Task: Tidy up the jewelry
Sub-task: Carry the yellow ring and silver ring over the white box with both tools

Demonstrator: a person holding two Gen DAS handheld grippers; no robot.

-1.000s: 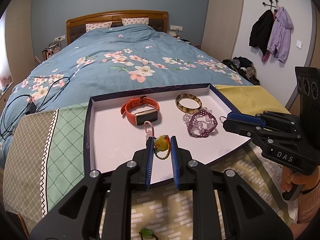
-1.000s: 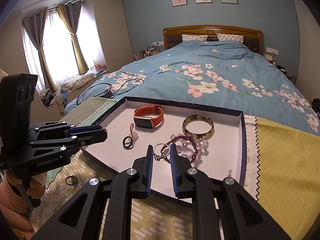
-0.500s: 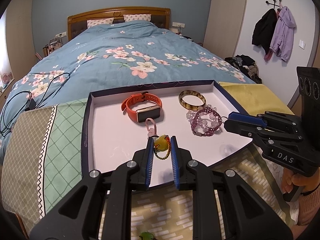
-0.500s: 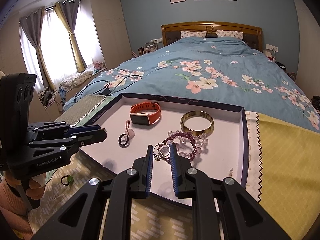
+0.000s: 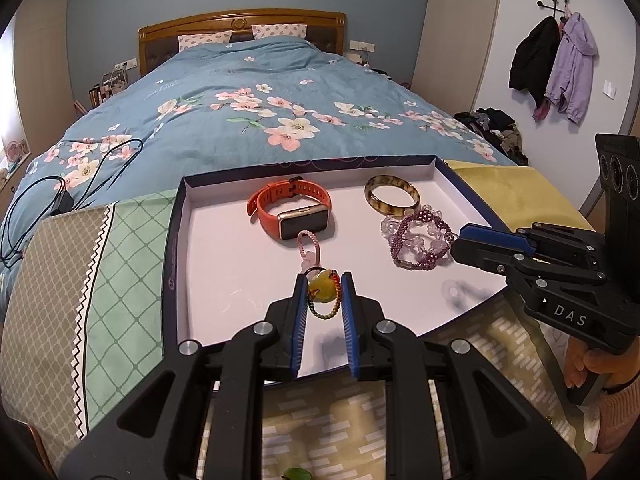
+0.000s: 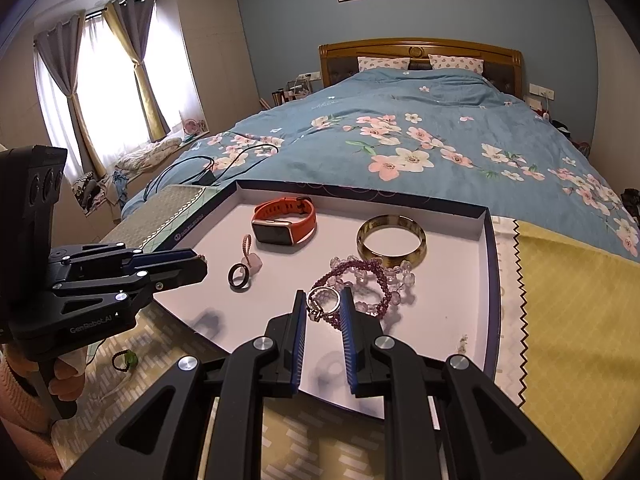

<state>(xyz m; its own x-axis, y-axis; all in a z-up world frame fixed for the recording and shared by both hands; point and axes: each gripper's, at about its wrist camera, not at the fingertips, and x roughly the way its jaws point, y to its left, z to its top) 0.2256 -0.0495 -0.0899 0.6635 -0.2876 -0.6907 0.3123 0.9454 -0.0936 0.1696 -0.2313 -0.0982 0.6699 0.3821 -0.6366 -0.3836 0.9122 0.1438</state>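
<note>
"DAS" on right gripper (image 5: 456,246); seemingly "GenRobot.AI" on left gripper (image 6: 202,268).

In the tray (image 5: 178,240) the watch (image 5: 290,210) lay left of the bangle (image 5: 392,199), with the bead bracelets (image 5: 418,238) before the bangle. A small ring (image 6: 239,276) lay before the watch, perhaps touching the loop charm (image 6: 250,254).

Blue wall (image 6: 280,20), wooden headboard (image 6: 420,46), floral bedspread (image 5: 260,120), curtained window (image 6: 104,80).

The tray's (image 5: 178,240) near-left floor lies bare, open to a tool. Further back, the orange watch (image 5: 290,210), amber bangle (image 5: 392,199) and purple bead bracelets (image 5: 420,240) crowd the way.
</note>
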